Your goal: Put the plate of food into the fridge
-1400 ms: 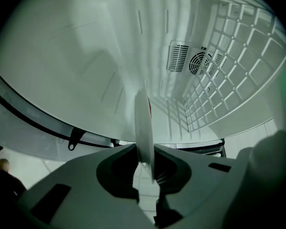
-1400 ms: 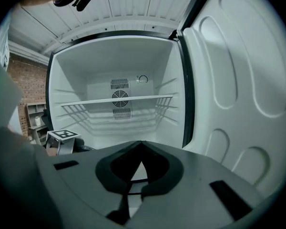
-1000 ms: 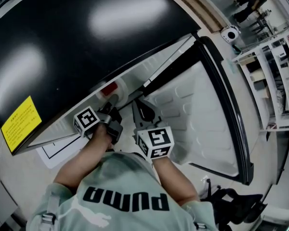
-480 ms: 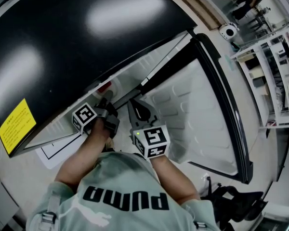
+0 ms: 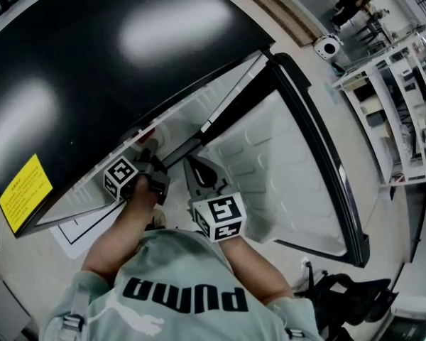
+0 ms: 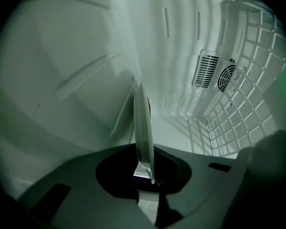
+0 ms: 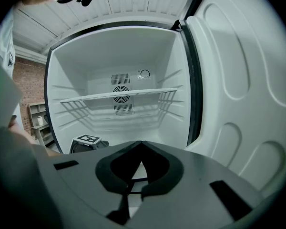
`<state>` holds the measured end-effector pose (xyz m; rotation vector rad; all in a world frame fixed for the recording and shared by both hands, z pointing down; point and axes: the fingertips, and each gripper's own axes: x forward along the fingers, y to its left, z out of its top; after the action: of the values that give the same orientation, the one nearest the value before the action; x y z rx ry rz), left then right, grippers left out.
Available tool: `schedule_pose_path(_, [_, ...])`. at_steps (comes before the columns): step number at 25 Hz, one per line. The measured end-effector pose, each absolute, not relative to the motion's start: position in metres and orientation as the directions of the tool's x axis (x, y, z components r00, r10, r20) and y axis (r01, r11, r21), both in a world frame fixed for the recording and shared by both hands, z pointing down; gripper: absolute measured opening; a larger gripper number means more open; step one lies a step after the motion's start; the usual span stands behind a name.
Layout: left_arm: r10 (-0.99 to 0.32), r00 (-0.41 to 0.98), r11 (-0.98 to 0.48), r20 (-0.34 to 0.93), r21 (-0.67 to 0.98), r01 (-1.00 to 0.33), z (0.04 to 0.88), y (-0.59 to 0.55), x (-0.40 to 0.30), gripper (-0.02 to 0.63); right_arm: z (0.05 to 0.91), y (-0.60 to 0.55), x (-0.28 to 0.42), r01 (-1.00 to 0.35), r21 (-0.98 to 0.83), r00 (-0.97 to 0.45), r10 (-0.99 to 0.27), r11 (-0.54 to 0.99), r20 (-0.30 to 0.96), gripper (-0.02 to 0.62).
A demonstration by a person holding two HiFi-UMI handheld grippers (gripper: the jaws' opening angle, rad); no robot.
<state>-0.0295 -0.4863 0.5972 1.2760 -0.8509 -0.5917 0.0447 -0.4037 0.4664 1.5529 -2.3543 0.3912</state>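
In the left gripper view the pale plate (image 6: 142,123) stands edge-on between the jaws of my left gripper (image 6: 144,173), which is shut on its rim inside the white fridge. A red bit of food (image 6: 148,108) shows just behind the rim. From the head view the plate (image 5: 150,135) sits at the fridge opening, ahead of the left gripper (image 5: 148,158). My right gripper (image 5: 199,175) hovers beside it, just outside the compartment. In its own view the right gripper (image 7: 141,144) is shut with nothing in it, and the left gripper's marker cube (image 7: 88,140) shows low in the fridge.
The fridge door (image 5: 291,176) stands open to the right. Inside are a wire shelf (image 7: 119,95) and a fan grille (image 7: 120,90) on the back wall. The fridge's black top (image 5: 92,62) carries a yellow label (image 5: 21,190). Metal racks (image 5: 405,98) stand far right.
Both grippers have moved forward toward the fridge, and the plate has gone deeper into the compartment with the left gripper.
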Motion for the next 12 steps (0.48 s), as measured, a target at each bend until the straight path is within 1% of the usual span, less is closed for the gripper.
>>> schedule_pose_path(5, [-0.789,0.571,0.228,0.229,0.971,-0.074,0.5986,-0.4877,-0.0275,0.051,0.4662,-0.4043,0.0448,-0.923,-0.076,-0.376,-0.841,0.377,0.389,0.005])
schedule_pose_path(12, [-0.802,0.561,0.237,0.205,0.971,-0.017,0.5965,-0.4883,-0.0271,0.052,0.4611,-0.4026,0.0413,-0.919,-0.098,-0.388,-0.837,0.381,0.385,0.005])
